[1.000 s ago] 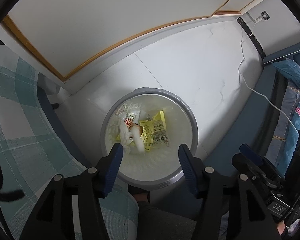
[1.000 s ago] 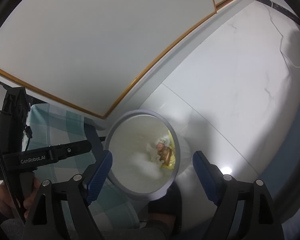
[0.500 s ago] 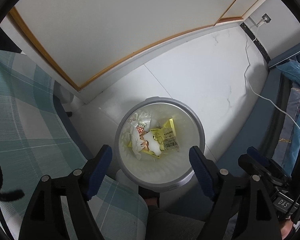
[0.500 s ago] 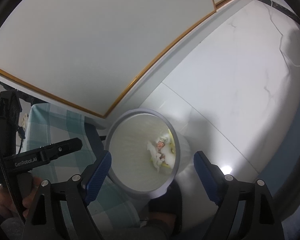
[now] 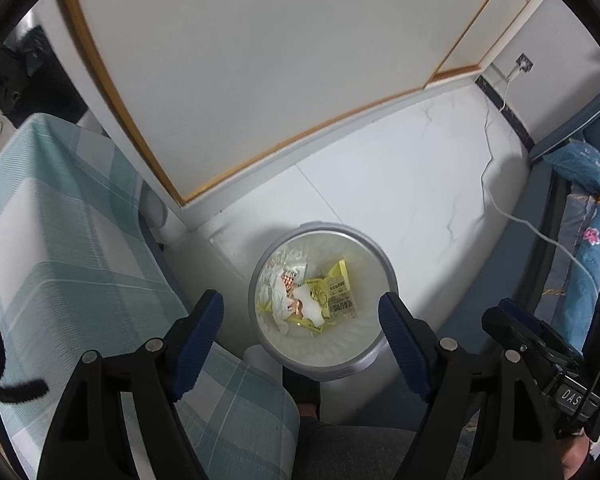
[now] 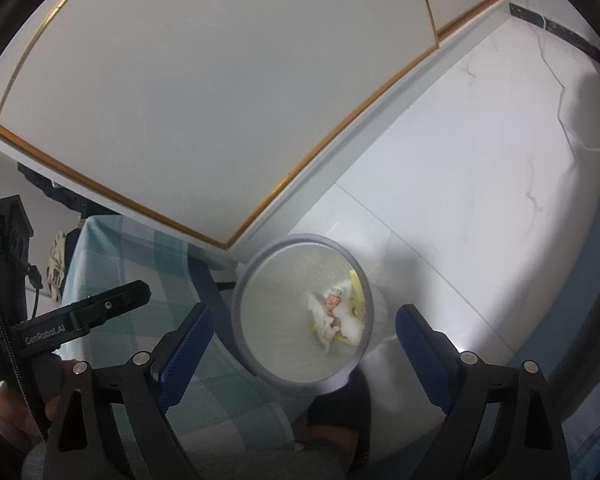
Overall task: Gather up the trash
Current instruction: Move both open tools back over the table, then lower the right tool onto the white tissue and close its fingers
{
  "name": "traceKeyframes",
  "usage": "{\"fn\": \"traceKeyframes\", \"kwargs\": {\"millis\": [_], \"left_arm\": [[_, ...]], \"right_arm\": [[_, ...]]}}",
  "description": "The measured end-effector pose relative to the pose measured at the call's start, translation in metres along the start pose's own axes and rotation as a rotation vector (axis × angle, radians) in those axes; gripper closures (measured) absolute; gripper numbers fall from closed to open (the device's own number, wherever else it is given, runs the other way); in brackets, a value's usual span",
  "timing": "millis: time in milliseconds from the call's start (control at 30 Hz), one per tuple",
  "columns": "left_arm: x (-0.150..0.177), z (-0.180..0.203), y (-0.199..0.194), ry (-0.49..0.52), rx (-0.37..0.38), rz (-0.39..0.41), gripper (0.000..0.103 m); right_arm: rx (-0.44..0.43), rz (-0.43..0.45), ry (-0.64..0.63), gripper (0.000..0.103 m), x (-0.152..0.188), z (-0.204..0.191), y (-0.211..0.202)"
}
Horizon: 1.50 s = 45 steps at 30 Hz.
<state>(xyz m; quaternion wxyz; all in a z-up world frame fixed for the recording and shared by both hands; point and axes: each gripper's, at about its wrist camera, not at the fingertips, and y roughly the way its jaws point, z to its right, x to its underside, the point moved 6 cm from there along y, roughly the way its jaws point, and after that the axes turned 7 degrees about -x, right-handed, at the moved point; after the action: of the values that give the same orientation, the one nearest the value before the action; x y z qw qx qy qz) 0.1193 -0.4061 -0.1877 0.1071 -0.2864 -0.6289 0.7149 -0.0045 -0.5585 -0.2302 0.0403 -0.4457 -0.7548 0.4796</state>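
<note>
Below, bin [image 5: 374, 354] rim beside checked cloth [image 5: 80, 248], bare floor [image 5: 412, 184] rightward, both tongs just opened wide, empty

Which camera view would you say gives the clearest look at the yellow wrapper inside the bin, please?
The left wrist view: it looks almost straight down into the bin, so the yellow wrapper lies open. The right wrist view shows only a yellow sliver at the rim.

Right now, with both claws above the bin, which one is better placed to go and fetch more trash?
Probably neither clearly. Both the left claw and the right claw are open and empty above the bin, whose wrappers already lie inside. No loose trash shows, so I cannot favour a side.
</note>
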Motion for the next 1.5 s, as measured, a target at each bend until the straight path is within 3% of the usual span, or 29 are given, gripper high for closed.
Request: {"fn": "traceKeyframes", "kwargs": {"millis": [200,433,733,900,1167,1500], "left_arm": [[0.001,-0.006,-0.03,-0.005,-0.016,0.077,0.026],[0.006,-0.034,-0.072,-0.086,-0.035,0.176,0.026],[0.024,-0.089,-0.132,-0.197,-0.073,0.326,0.025],[0.044,-0.134,-0.159,-0.26,-0.135,0.398,0.018],[0.085,-0.208,-0.186,-0.39,-0.195,0.446,0.018],[0.134,-0.287,-0.193,-0.555,-0.258,0.446,0.018]], "right_arm": [[0.0,0.057,-0.044,0.008,-0.008,-0.026,-0.026],[-0.014,0.108,-0.119,0.008,-0.013,-0.061,-0.048],[-0.048,0.174,-0.262,0.007,-0.007,-0.136,-0.078],[-0.105,0.189,-0.355,0.006,0.009,-0.189,-0.08],[-0.21,0.177,-0.492,0.005,0.042,-0.275,-0.067],[-0.288,0.11,-0.642,0.005,0.095,-0.36,-0.033]]}}
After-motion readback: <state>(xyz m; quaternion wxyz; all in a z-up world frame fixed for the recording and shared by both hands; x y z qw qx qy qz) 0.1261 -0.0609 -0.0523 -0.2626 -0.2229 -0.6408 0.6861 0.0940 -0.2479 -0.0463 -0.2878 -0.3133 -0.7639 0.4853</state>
